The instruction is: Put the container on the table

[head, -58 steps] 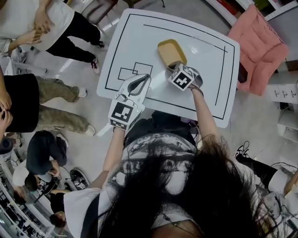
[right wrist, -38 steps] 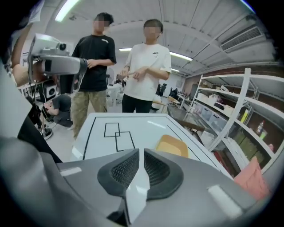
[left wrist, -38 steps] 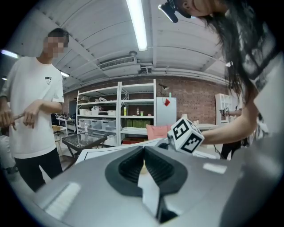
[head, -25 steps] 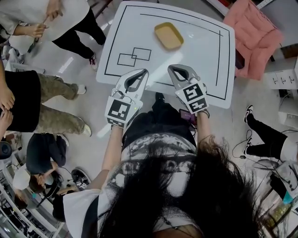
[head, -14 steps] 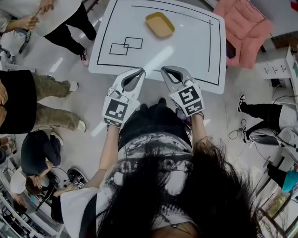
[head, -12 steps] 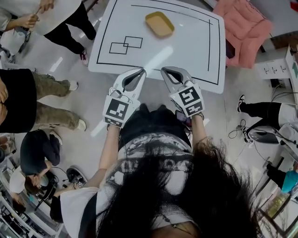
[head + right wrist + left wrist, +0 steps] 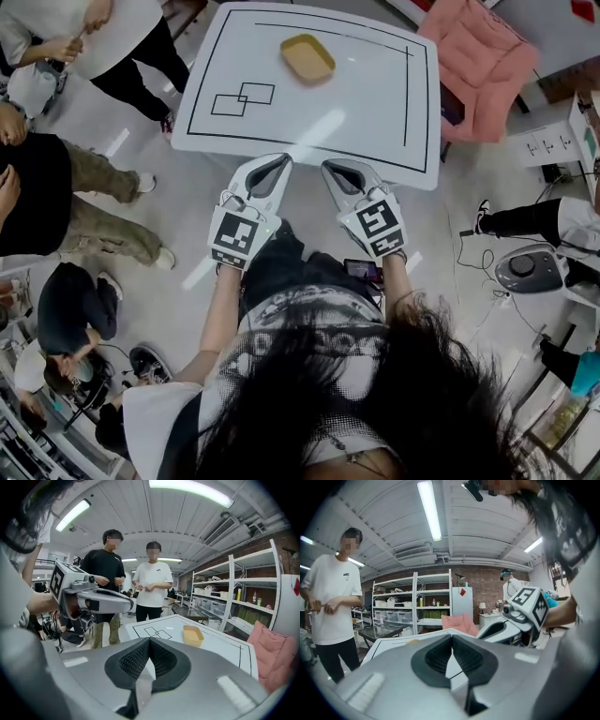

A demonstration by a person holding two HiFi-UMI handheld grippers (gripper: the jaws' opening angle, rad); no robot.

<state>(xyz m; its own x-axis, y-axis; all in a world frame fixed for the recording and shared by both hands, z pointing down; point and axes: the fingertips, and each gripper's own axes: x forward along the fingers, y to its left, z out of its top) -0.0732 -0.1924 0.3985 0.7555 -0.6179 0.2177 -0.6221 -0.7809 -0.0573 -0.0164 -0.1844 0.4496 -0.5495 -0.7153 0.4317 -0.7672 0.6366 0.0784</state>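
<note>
A shallow yellow container (image 7: 307, 57) rests on the white table (image 7: 366, 103), near its far edge; it also shows as a small yellow container (image 7: 193, 635) in the right gripper view. Both grippers are held off the table, in front of its near edge. My left gripper (image 7: 278, 160) is shut and holds nothing; its jaws meet in the left gripper view (image 7: 452, 637). My right gripper (image 7: 330, 167) is shut too, with empty jaws (image 7: 149, 640). The container lies well beyond both.
Black lines and two overlapping squares (image 7: 242, 97) mark the tabletop. A pink cushioned chair (image 7: 478, 66) stands at the table's right. Several people stand or sit on the left (image 7: 66, 37). Shelving (image 7: 243, 602) lines the wall behind the table.
The right gripper has let go of the container and pulled back off the table. Both grippers now hang shut before the near edge, and the view has drawn away.
</note>
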